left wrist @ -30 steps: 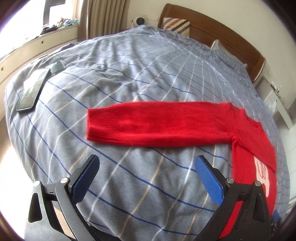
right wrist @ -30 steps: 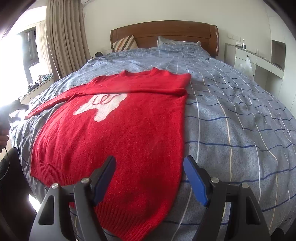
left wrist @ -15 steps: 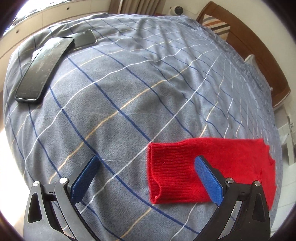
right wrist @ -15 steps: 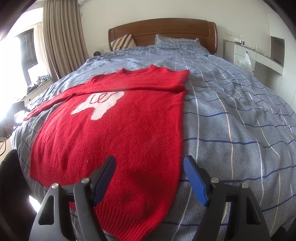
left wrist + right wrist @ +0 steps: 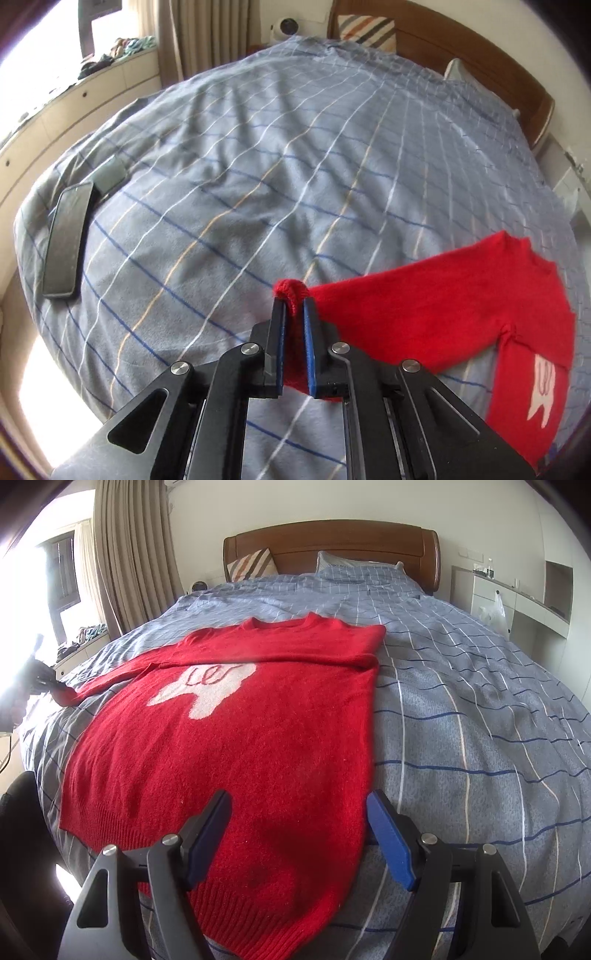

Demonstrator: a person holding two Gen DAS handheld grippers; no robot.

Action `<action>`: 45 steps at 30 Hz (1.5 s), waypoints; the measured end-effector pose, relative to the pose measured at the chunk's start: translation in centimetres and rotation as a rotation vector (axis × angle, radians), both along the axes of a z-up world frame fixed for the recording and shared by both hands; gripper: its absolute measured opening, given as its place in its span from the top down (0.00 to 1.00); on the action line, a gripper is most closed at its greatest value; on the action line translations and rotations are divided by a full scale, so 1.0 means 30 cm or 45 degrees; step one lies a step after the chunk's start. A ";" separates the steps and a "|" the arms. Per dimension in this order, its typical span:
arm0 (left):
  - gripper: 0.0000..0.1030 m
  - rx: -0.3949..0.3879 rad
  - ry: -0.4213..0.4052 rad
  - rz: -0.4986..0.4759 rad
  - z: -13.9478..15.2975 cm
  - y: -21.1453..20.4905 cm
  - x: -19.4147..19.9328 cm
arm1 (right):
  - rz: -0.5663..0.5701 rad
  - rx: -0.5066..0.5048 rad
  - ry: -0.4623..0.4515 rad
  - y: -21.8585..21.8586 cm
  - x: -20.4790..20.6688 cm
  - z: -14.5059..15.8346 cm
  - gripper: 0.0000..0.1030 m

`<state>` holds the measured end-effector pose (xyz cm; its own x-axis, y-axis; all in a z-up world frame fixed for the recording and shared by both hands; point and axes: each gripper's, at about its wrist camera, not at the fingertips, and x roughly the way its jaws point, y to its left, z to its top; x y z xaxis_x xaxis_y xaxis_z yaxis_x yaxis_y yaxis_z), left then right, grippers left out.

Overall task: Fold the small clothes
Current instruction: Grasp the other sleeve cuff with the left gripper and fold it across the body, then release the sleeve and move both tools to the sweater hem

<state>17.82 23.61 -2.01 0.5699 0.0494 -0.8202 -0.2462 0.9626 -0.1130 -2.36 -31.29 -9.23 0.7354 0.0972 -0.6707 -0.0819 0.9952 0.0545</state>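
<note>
Left gripper [image 5: 294, 314] now pinching red sweater [image 5: 229, 738] cuff [image 5: 290, 291], before spread above it, right gripper [image 5: 299, 812] still spread over hem.

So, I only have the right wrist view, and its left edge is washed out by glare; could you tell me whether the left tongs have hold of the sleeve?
Observer: Yes, the left tongs are shut on the sleeve cuff, which pokes out just past the tips.
Operator: Thank you. Is anything else lying on the bed on that side?
Observer: A dark phone lies flat on the bedspread, off to the left and well apart from the cuff.
</note>
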 end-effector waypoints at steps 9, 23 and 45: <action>0.93 -0.024 -0.317 -0.572 0.432 -0.693 0.129 | 0.004 0.040 -0.035 -0.008 -0.008 0.025 0.27; 0.12 -0.015 -0.139 -0.968 0.065 -1.341 0.064 | -0.045 0.052 -0.063 -0.055 -0.022 0.041 0.27; 0.00 0.238 -0.012 -0.693 -0.325 -0.851 -0.521 | -0.006 -0.007 0.009 0.004 -0.003 -0.002 0.27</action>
